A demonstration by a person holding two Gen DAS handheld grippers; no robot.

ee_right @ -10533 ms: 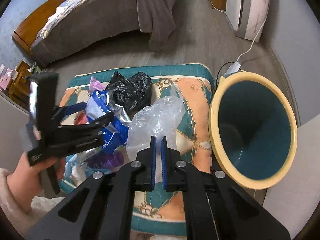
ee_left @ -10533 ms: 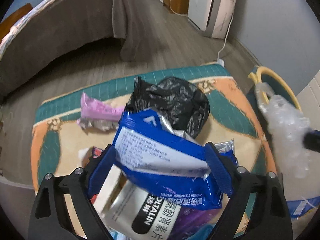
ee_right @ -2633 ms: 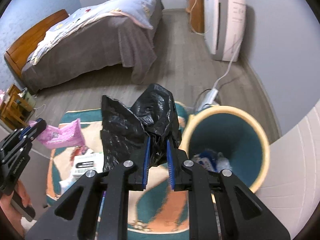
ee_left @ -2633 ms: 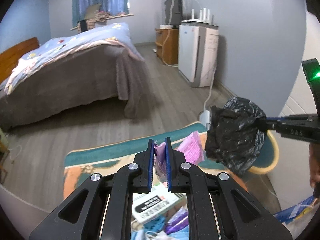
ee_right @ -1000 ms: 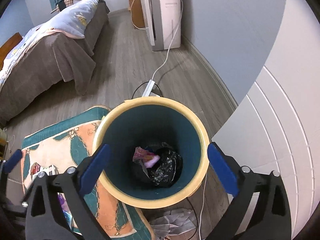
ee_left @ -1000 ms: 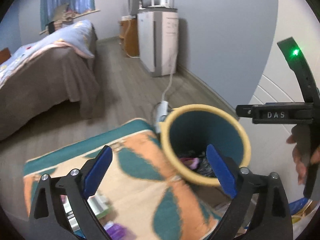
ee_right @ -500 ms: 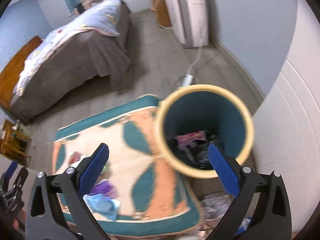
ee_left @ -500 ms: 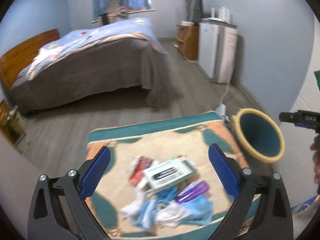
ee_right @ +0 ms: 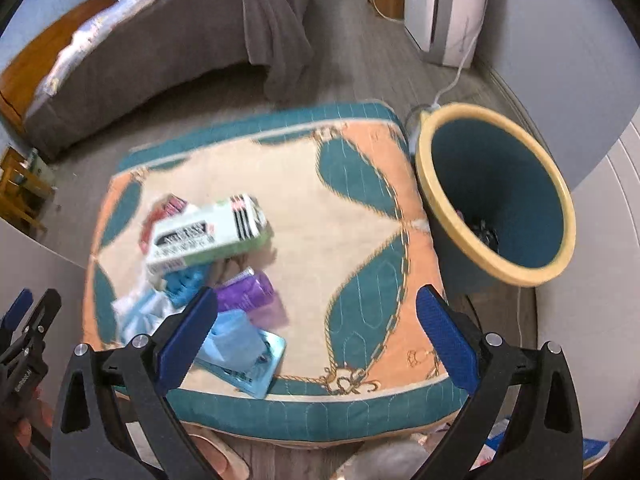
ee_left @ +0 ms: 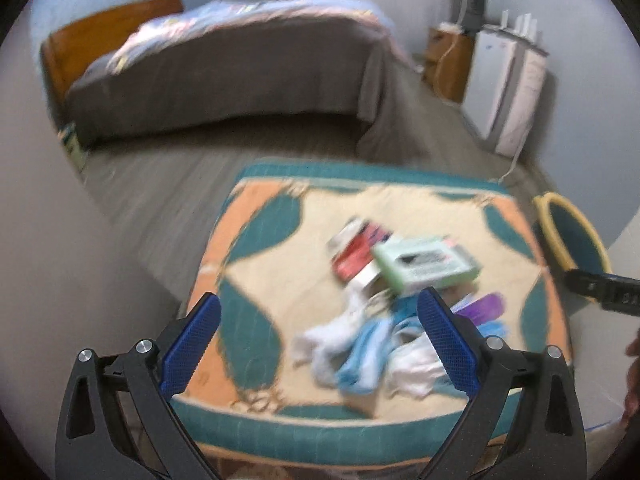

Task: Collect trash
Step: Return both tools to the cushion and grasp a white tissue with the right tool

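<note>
A pile of trash lies on the patterned cushion (ee_right: 352, 216): a green and white box (ee_right: 208, 236) (ee_left: 426, 266), a red packet (ee_left: 354, 254), a purple wrapper (ee_right: 250, 294), blue and white wrappers (ee_right: 236, 344) (ee_left: 364, 350). The teal bin with a yellow rim (ee_right: 494, 192) (ee_left: 572, 232) stands right of the cushion, black and pink trash at its bottom. My left gripper (ee_left: 318, 342) hangs open above the cushion's near left part, empty. My right gripper (ee_right: 316, 332) hangs open over the cushion's near edge, empty, the pile under its left finger (ee_right: 184, 336).
A bed (ee_left: 240, 68) with a grey cover fills the far side across a wood floor. A white appliance (ee_right: 452, 8) with a cable stands by the right wall. A low wooden stand (ee_right: 16, 188) sits far left. Crumpled bags (ee_right: 384, 460) lie on the floor below the cushion.
Both grippers let go of the black bag and pink wrapper into the bin, then swung left, back over the cushion. Both views now look down on the trash pile, blurred by motion.
</note>
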